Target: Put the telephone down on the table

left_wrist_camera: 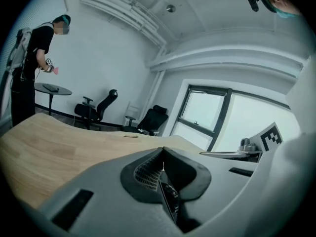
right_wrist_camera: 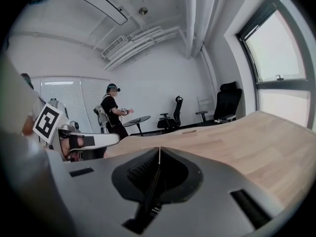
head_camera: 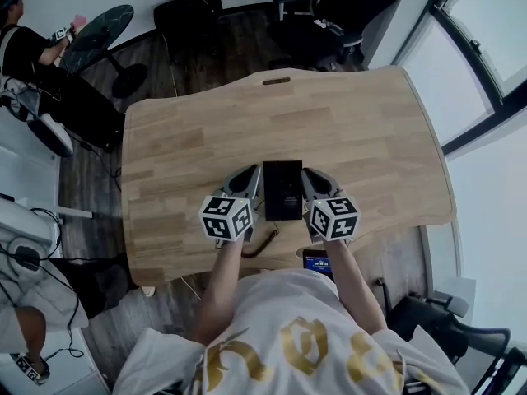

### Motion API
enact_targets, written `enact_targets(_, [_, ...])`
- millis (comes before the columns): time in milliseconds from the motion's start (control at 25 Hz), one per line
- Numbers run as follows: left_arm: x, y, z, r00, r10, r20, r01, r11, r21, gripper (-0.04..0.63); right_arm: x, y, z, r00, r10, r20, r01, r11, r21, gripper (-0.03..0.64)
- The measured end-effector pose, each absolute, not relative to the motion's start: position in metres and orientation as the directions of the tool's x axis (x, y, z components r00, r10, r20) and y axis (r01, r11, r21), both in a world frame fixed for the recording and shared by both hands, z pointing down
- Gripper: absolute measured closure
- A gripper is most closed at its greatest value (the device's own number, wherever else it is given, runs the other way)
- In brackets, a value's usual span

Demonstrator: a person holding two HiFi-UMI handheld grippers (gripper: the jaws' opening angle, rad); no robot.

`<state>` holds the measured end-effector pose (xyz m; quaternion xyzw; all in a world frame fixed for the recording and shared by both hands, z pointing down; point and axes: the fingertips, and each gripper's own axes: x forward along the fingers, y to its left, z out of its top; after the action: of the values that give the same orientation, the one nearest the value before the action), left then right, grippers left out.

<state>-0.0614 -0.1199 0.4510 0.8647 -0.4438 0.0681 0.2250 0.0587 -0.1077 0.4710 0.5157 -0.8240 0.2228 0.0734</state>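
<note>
Black telephone [head_camera: 282, 189]: left gripper [head_camera: 252, 179] and right gripper [head_camera: 311, 179] fingers [left_wrist_camera: 145, 174] clamped on its sides.

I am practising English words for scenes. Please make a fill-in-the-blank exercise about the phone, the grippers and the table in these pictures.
1. The black phone is gripped by ___ grippers at once.
2. In the head view, the left gripper is shut on the phone's ___ edge, and the right gripper on the opposite edge.
3. The table has a light ___ top.

Missing words: two; left; wooden
</note>
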Motion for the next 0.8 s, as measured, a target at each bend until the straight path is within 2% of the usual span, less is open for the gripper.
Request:
enact_targets(200, [-0.069, -0.099, 0.437, 0.566, -0.759, 0.322, -0.82, -0.481, 0.309, 0.586, 0.063, -0.088, 0.449, -0.426, -0.854, 0.3, -0.893, 0.343, -0.292, 0.601])
enact_targets(440, [-0.067, -0.088, 0.43, 0.559, -0.761, 0.328, -0.826, -0.478, 0.298, 0.586, 0.058, -0.073, 0.439, -0.439, -0.845, 0.304, -0.895, 0.382, -0.231, 0.604])
enact_targets(800, [-0.08, -0.096, 0.425, 0.55, -0.776, 0.31, -0.832, -0.474, 0.288, 0.586, 0.056, -0.079, 0.445, -0.397, -0.856, 0.332, -0.915, 0.338, -0.22, 0.604])
